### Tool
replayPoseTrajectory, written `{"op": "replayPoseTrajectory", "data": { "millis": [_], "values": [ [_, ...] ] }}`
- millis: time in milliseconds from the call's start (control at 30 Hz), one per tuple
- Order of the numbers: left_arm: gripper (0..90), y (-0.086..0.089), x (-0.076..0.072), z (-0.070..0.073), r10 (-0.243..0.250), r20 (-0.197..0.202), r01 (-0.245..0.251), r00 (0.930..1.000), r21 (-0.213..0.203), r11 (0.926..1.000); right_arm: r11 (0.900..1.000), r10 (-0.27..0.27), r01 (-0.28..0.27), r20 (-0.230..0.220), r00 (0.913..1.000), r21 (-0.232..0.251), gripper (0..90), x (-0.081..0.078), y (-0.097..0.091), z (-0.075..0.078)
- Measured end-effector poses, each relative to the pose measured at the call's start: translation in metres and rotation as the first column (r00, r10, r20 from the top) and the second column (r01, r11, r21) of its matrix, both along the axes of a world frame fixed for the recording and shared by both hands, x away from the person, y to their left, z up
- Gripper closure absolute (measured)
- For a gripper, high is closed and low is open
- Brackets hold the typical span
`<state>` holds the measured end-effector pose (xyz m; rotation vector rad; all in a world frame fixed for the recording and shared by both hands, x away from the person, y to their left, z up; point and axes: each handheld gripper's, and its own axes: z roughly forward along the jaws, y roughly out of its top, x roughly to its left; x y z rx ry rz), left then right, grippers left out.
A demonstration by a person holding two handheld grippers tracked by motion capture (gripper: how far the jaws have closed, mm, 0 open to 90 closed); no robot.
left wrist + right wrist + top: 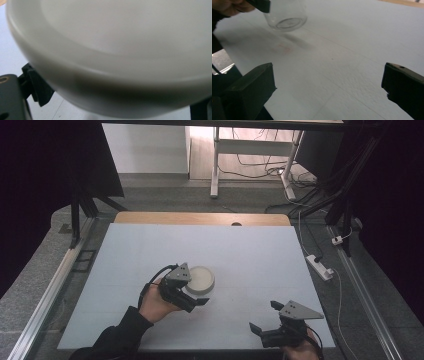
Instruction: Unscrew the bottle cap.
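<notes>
A round white bowl (201,278) is near the middle of the white table (250,255). My left gripper (196,295) comes at it from the lower left, and its jaws stand on either side of the bowl (120,50), closed against it. From the right gripper view the bowl (286,18) looks translucent and tilted, held just above its shadow, with a black jaw of the left gripper at its rim. My right gripper (263,315) rests near the table's front right edge, open, with bare table between its jaws (328,85).
The table's wooden far edge (200,218) has a small hole in it. Beyond stand a white desk frame (216,165) and loose cables on the floor. A power strip (320,266) lies on the floor to the right.
</notes>
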<state>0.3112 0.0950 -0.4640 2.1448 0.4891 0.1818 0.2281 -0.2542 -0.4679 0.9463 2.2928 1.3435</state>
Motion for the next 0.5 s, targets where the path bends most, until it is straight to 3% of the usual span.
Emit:
{"op": "replayPoseTrajectory", "data": {
  "millis": [133,500],
  "values": [
    [7.6,0.000,0.000,0.000,0.001,0.002,-0.001,1.0000,0.003,1.0000,0.9991,0.037,-0.037,-0.001,0.9993,0.020,0.0,0.002,0.009,0.006],
    [7.6,-0.001,-0.001,-0.001,-0.001,0.007,0.001,1.0000,0.012,0.9999,0.9940,0.106,-0.107,0.021,0.9941,0.021,0.0,0.019,0.033,0.014]
  ]
}}
